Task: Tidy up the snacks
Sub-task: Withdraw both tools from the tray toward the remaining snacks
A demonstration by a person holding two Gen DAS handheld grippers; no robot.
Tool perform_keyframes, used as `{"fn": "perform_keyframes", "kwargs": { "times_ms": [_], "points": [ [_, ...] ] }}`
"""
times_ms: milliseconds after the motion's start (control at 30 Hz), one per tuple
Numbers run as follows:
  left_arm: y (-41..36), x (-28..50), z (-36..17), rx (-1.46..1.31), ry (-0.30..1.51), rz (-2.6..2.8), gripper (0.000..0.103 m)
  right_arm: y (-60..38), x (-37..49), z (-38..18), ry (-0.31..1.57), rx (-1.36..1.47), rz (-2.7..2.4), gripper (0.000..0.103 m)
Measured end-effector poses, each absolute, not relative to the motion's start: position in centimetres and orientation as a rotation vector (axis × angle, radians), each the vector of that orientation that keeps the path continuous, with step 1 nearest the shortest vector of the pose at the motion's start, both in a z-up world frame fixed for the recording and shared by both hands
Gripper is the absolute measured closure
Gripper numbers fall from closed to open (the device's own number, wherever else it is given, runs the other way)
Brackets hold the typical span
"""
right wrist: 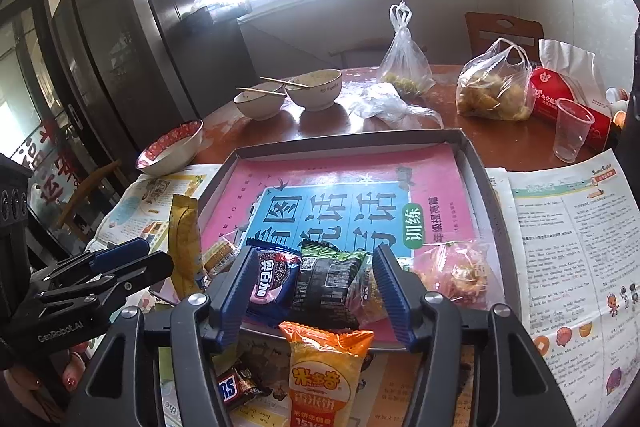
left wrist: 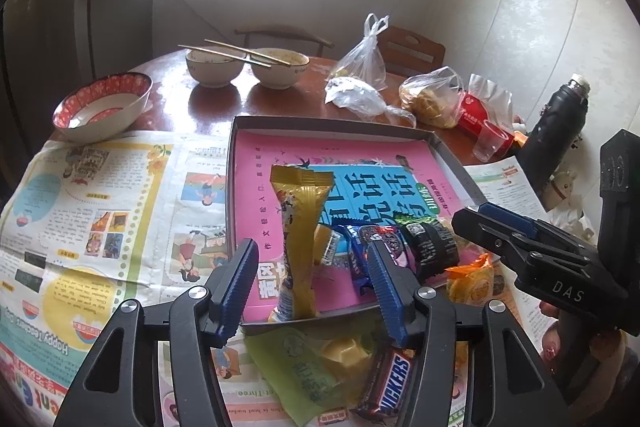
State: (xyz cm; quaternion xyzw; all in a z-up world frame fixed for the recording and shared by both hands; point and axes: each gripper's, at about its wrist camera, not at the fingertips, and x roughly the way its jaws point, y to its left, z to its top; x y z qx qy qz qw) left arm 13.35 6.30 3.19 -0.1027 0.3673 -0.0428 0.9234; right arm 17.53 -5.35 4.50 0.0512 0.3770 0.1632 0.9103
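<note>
Jaws of both grippers wide, holding nothing. Left gripper (left wrist: 312, 281) straddles tall yellow pack (left wrist: 298, 243) propped on tray (left wrist: 340, 125) near edge; likely next pick. Right gripper (right wrist: 312, 289) hovers over black pack (right wrist: 326, 283) in tray. Snickers (left wrist: 386, 387), orange pack (right wrist: 324, 375) on counter, near side, outside tray, unsorted.

Black tool (left wrist: 312, 283), ribbed blue pads (left wrist: 240, 287), silver screws.

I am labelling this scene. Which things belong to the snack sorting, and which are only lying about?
Job: tray, Snickers, orange pack, yellow pack, black pack.
Lying about: bowls, chopsticks, cup, flask, bags.
</note>
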Motion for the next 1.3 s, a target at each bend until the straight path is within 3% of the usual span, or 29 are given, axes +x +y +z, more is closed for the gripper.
{"fn": "perform_keyframes", "kwargs": {
  "times_ms": [167,533,1300],
  "points": [
    [6.1,12.9,3.6,-0.207,0.749,-0.1,0.036,-6.0,17.0,5.0,0.76,0.118,0.337,0.04],
    [6.2,11.5,4.5,-0.226,0.733,-0.112,0.03,-8.1,15.9,6.6,0.719,0.15,0.318,0.036],
    [6.2,9.7,4.7,-0.217,0.761,-0.146,0.029,-8.3,12.8,7.6,0.694,0.112,0.334,0.03]
  ]
}}
